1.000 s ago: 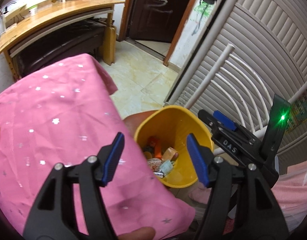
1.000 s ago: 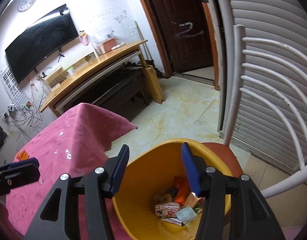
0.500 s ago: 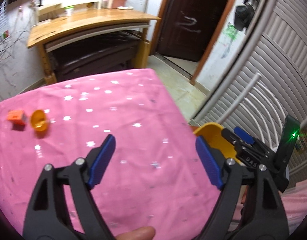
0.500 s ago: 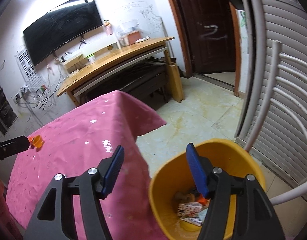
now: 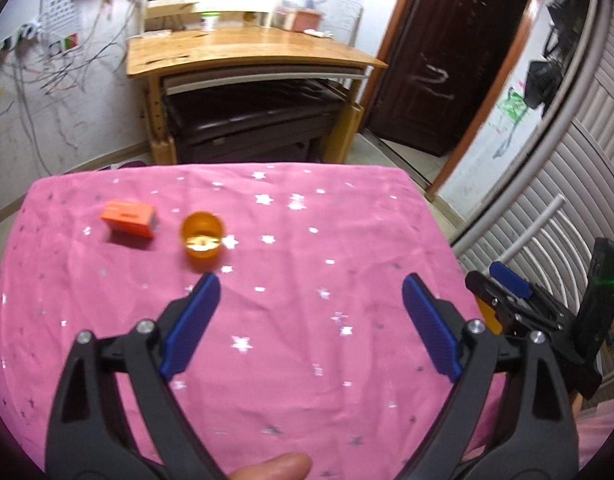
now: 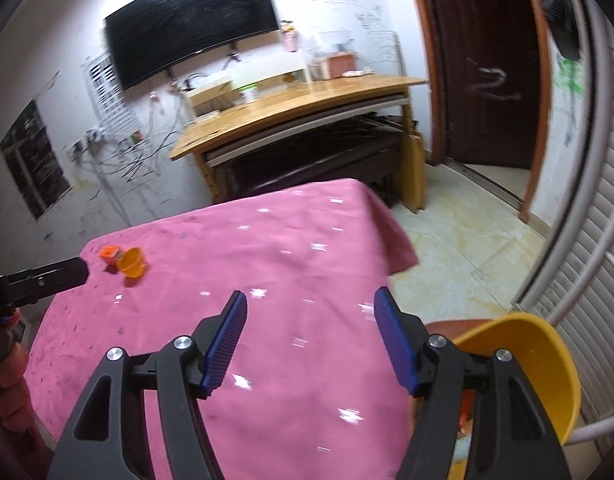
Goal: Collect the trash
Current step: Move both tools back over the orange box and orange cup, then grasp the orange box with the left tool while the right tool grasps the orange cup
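Lying near tablecloth far edge: cup, box.

You have a pink star-printed cloth covering the table, one corner hanging over the tiled floor. Beyond it, against the scribbled white wall, stands a wooden desk with a dark bench tucked under it, and a black screen hangs on the wall above. To your right you see a dark brown door, a white slatted shutter and a white chair back.
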The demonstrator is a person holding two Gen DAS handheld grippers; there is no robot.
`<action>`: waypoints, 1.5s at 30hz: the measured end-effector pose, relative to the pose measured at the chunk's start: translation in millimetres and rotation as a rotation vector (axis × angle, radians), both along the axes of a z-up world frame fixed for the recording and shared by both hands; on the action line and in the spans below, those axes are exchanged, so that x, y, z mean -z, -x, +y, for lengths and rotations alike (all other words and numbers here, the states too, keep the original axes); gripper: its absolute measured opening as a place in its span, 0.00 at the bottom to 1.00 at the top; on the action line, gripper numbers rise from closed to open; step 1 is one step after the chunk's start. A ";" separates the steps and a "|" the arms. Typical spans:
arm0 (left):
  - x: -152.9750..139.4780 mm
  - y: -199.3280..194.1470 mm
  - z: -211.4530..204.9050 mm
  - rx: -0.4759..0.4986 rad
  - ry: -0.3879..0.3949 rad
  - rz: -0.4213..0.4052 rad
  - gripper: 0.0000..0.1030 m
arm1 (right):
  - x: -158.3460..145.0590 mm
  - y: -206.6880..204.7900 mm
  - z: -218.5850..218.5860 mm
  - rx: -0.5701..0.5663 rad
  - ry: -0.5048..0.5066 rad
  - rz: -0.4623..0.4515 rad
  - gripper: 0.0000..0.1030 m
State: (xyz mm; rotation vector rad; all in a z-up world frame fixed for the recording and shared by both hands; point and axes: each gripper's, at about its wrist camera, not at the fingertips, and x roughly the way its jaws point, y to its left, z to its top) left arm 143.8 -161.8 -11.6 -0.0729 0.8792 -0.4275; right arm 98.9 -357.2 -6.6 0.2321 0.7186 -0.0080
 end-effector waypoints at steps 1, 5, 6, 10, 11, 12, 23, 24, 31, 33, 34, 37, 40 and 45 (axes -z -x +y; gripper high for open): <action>1.0 -2.2 5.6 -0.011 0.002 0.003 0.87 | -0.9 -2.2 5.2 -0.010 0.002 0.000 0.59; 4.5 -10.3 28.6 -0.049 0.008 0.014 0.87 | -4.1 -18.4 36.6 -0.073 0.018 0.009 0.61; 5.0 -12.2 35.0 -0.060 0.006 0.015 0.87 | -4.3 -23.8 46.4 -0.087 0.025 0.014 0.61; 6.0 -18.8 58.6 -0.103 -0.016 -0.003 0.87 | -5.6 -36.7 74.6 -0.139 0.039 0.025 0.63; 6.1 -20.1 61.9 -0.110 -0.021 -0.005 0.87 | -6.2 -40.9 83.9 -0.156 0.046 0.028 0.63; 7.2 -22.8 69.3 -0.126 -0.033 -0.008 0.87 | -6.5 -43.9 90.4 -0.169 0.052 0.031 0.63; 26.3 -66.3 132.2 -0.228 -0.078 0.062 0.87 | 1.9 -88.4 151.5 -0.290 0.055 0.085 0.65; 27.7 -69.9 134.1 -0.228 -0.073 0.070 0.87 | 2.4 -91.8 155.9 -0.298 0.053 0.090 0.65; 39.1 -102.8 134.8 -0.206 -0.029 0.127 0.87 | 8.8 -112.5 187.7 -0.363 0.075 0.120 0.65; 40.4 -109.5 132.6 -0.197 -0.027 0.135 0.87 | 10.7 -120.5 194.5 -0.372 0.081 0.128 0.66; 41.0 -112.0 131.7 -0.195 -0.032 0.134 0.87 | 11.9 -124.6 194.8 -0.374 0.081 0.132 0.66; 45.0 -119.6 127.5 -0.176 -0.052 0.149 0.87 | 15.8 -135.6 199.7 -0.381 0.085 0.146 0.66; 50.9 -126.1 118.7 -0.152 -0.094 0.163 0.87 | 22.0 -146.5 202.9 -0.389 0.100 0.164 0.66; 55.9 -135.1 107.7 -0.130 -0.148 0.166 0.87 | 31.3 -158.6 217.0 -0.429 0.126 0.188 0.66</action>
